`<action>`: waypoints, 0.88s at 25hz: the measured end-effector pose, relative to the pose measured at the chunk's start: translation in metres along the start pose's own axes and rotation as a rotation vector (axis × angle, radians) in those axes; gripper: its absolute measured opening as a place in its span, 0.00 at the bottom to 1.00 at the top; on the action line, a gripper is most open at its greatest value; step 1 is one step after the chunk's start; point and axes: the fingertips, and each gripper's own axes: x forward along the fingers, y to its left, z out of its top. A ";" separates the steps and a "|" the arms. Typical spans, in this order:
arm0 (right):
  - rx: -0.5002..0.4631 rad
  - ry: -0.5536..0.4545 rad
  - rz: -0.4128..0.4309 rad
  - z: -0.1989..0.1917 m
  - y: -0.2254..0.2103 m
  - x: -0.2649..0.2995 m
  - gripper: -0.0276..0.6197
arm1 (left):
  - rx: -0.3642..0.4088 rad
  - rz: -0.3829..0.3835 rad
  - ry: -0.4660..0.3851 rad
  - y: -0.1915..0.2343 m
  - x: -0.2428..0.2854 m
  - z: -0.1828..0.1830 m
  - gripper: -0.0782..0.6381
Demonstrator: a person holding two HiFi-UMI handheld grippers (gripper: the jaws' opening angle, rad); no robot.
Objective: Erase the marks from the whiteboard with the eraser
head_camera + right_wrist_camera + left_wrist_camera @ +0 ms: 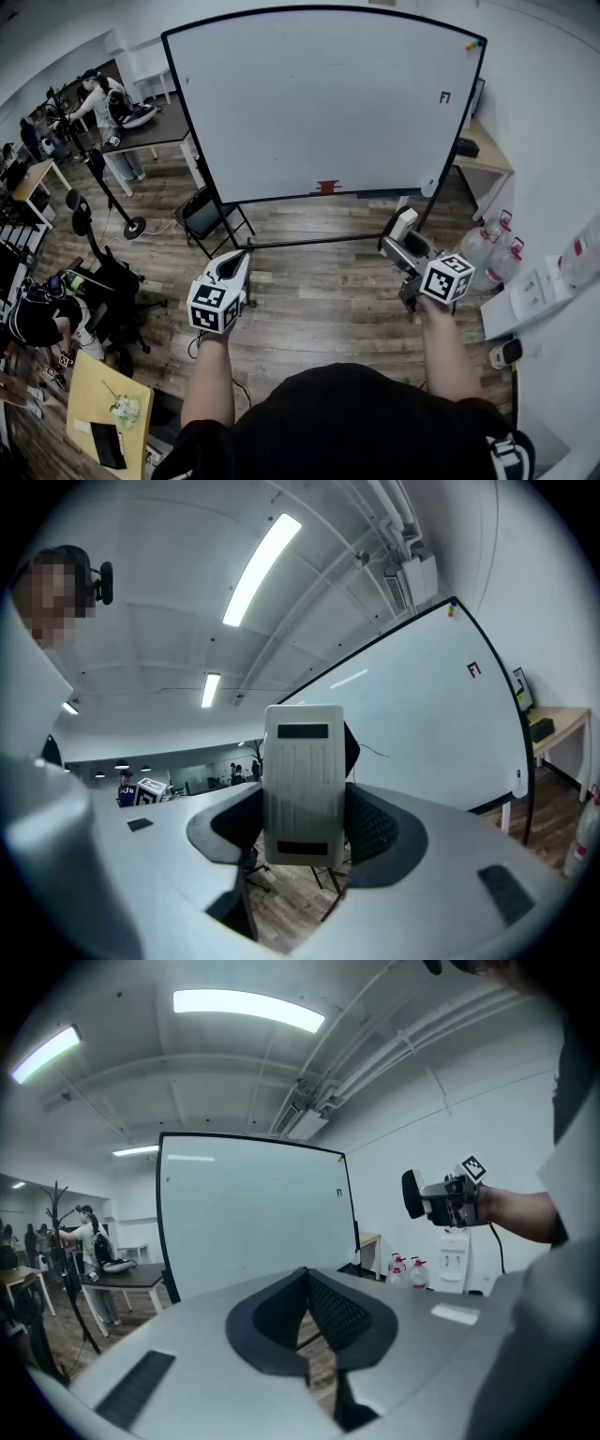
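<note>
- Wooden floor [319,281] carries the whiteboard [323,103], with red marks [326,187] too small to read.
- Right gripper [403,230]: jaws clamp the eraser [302,785], apart from the board.
- Left gripper [234,267]: jaws together, empty.

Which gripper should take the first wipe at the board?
Right. The right gripper is already shut on the eraser and faces the whiteboard; the upper-right red mark lies on its side. The left gripper is shut and empty.
</note>
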 end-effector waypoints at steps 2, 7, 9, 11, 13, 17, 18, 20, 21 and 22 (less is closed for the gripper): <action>0.005 0.009 -0.012 -0.003 -0.002 0.005 0.43 | -0.002 0.000 0.002 0.004 0.000 -0.002 0.12; 0.003 0.023 -0.029 -0.004 -0.004 0.006 0.43 | -0.003 -0.011 0.007 0.004 0.003 -0.004 0.12; -0.002 0.023 -0.046 -0.005 -0.004 0.002 0.43 | 0.000 -0.024 0.006 0.003 0.005 -0.003 0.12; -0.006 0.022 -0.044 -0.007 0.000 0.008 0.43 | 0.004 -0.022 0.002 0.010 0.000 -0.003 0.12; -0.004 0.023 -0.036 -0.010 0.006 0.014 0.43 | 0.003 -0.015 0.002 0.016 -0.007 -0.005 0.12; 0.008 0.010 -0.036 -0.011 0.011 0.017 0.43 | 0.006 -0.019 0.006 0.019 -0.010 -0.009 0.12; 0.007 0.008 -0.039 -0.011 0.012 0.018 0.43 | 0.007 -0.021 0.008 0.020 -0.011 -0.009 0.12; -0.001 0.010 -0.048 -0.012 0.013 0.018 0.43 | 0.010 -0.028 0.009 0.021 -0.011 -0.008 0.12; -0.004 0.010 -0.052 -0.013 0.014 0.019 0.43 | 0.012 -0.031 0.010 0.021 -0.011 -0.008 0.13; -0.005 0.009 -0.055 -0.013 0.014 0.020 0.43 | 0.013 -0.032 0.012 0.022 -0.011 -0.009 0.12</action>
